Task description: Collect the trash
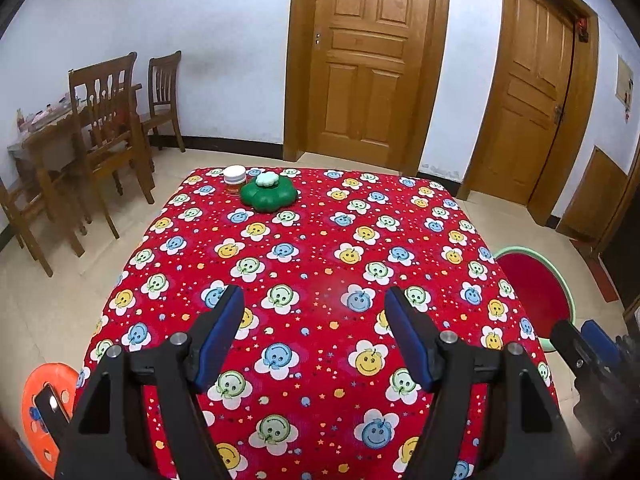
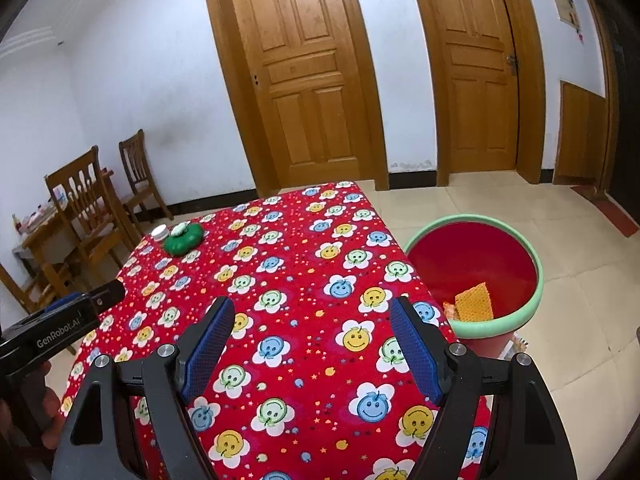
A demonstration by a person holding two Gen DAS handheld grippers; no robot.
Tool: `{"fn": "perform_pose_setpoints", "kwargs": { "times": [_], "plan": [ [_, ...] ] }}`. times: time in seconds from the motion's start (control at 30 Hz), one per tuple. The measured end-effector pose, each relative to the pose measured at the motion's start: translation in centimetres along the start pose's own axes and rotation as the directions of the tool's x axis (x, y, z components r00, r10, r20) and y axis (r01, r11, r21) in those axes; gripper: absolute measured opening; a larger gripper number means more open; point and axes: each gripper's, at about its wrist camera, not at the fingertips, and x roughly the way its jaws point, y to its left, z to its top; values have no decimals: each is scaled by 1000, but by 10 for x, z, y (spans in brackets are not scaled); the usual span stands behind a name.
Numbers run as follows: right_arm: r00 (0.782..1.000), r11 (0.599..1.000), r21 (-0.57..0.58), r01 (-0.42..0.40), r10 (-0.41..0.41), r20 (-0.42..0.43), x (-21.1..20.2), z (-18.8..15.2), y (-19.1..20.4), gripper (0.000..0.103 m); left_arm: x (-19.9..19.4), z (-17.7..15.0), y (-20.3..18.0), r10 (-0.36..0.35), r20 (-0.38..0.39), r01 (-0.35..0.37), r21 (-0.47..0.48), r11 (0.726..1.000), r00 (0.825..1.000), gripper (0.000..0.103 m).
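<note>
My left gripper (image 1: 314, 300) is open and empty above the near part of a table with a red smiley-flower cloth (image 1: 320, 248). My right gripper (image 2: 312, 312) is open and empty above the same cloth (image 2: 280, 280) near its right edge. A red bin with a green rim (image 2: 476, 236) stands on the floor right of the table; an orange wrapper (image 2: 474, 302) lies inside it. The bin also shows in the left wrist view (image 1: 560, 280). A green flower-shaped box (image 1: 269, 196) and a small white-lidded jar (image 1: 234, 179) sit at the table's far left; both show in the right wrist view, box (image 2: 183, 241) and jar (image 2: 160, 233).
Wooden chairs (image 1: 108, 120) and a cluttered side table stand by the left wall. An orange stool (image 1: 44, 408) is on the floor at the near left. Two wooden doors (image 1: 364, 60) are in the far wall. Tiled floor surrounds the table.
</note>
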Motion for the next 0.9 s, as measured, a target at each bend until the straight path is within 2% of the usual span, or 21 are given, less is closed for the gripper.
{"fn": "perform_pose_setpoints", "kwargs": {
  "times": [0.9],
  "plan": [
    [1000, 1000, 1, -3, 3, -10, 4, -3, 1, 80, 0, 0, 1, -2, 1, 2, -6, 1000, 1000, 72]
  ]
}}
